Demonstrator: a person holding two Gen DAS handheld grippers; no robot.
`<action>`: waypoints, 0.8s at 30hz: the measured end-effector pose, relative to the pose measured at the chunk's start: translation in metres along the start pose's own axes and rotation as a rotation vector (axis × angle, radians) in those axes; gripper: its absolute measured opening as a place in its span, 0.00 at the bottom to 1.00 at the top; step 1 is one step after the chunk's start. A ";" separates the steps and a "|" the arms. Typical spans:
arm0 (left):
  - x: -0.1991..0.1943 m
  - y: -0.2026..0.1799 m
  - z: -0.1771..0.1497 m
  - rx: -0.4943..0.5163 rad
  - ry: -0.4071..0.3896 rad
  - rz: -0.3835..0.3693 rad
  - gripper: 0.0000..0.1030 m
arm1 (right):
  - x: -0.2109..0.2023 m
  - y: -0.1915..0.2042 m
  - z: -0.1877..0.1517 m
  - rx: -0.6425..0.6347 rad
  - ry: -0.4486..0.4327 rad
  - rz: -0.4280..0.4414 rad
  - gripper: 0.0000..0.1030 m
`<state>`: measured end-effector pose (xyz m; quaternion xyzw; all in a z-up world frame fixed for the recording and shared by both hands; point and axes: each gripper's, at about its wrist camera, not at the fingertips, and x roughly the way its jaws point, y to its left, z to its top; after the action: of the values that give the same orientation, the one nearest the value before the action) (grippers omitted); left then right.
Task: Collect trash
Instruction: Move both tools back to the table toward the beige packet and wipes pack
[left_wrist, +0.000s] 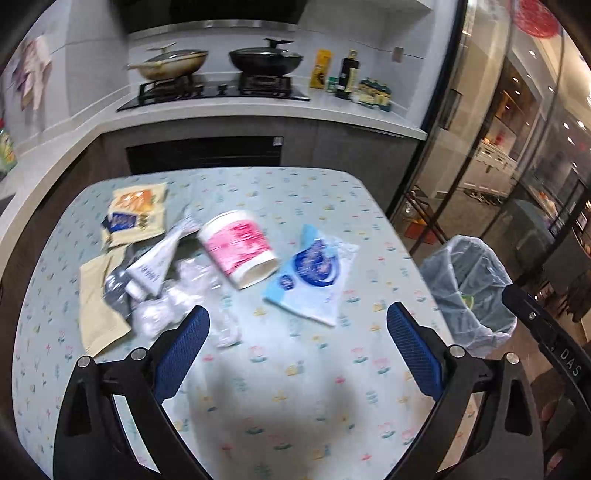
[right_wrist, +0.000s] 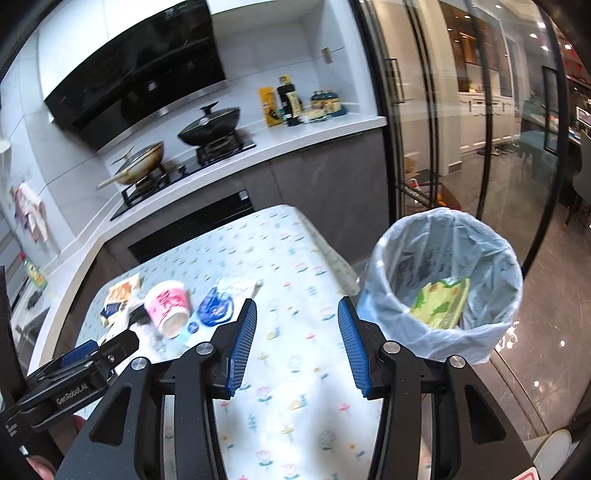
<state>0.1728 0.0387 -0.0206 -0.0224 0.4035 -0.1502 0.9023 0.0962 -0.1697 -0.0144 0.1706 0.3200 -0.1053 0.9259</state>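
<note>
A kitchen bench (left_wrist: 295, 192) with a flowered cloth carries the trash: a pink cup (left_wrist: 238, 247), blue wrapper (left_wrist: 314, 273), and tube (left_wrist: 155, 262). The lined bin (right_wrist: 443, 280) stands right. Both the left tool (left_wrist: 297, 332) and right tool (right_wrist: 297, 332) are spread, empty.

The room was a kitchen with pale tiled walls (left_wrist: 96, 55). A white counter (left_wrist: 258, 110) ran along the back wall over grey cabinet fronts (right_wrist: 332, 173), carrying a black gas hob (left_wrist: 214, 92) with two lidded pans, bottles (left_wrist: 347, 77) clustered at its right end. A dark range hood (right_wrist: 140, 70) slanted above the hob. Cloths (left_wrist: 31, 74) hung on the left wall (blurred). The worktop (left_wrist: 295, 369) wore a pale cloth printed with small flowers. To the right stood black-framed glass doors (right_wrist: 436, 110), glossy grey floor (right_wrist: 535, 369) beyond, and ceiling spotlights (left_wrist: 532, 53) glowing in the neighbouring room.
</note>
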 end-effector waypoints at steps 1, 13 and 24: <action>-0.001 0.010 -0.002 -0.017 0.004 0.005 0.90 | 0.002 0.007 -0.002 -0.009 0.006 0.006 0.44; -0.003 0.123 -0.026 -0.209 0.038 0.115 0.90 | 0.035 0.068 -0.030 -0.078 0.096 0.048 0.44; 0.013 0.189 -0.030 -0.349 0.076 0.178 0.90 | 0.078 0.092 -0.044 -0.089 0.169 0.038 0.44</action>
<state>0.2062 0.2182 -0.0807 -0.1370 0.4574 0.0016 0.8787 0.1600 -0.0753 -0.0726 0.1435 0.3982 -0.0583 0.9041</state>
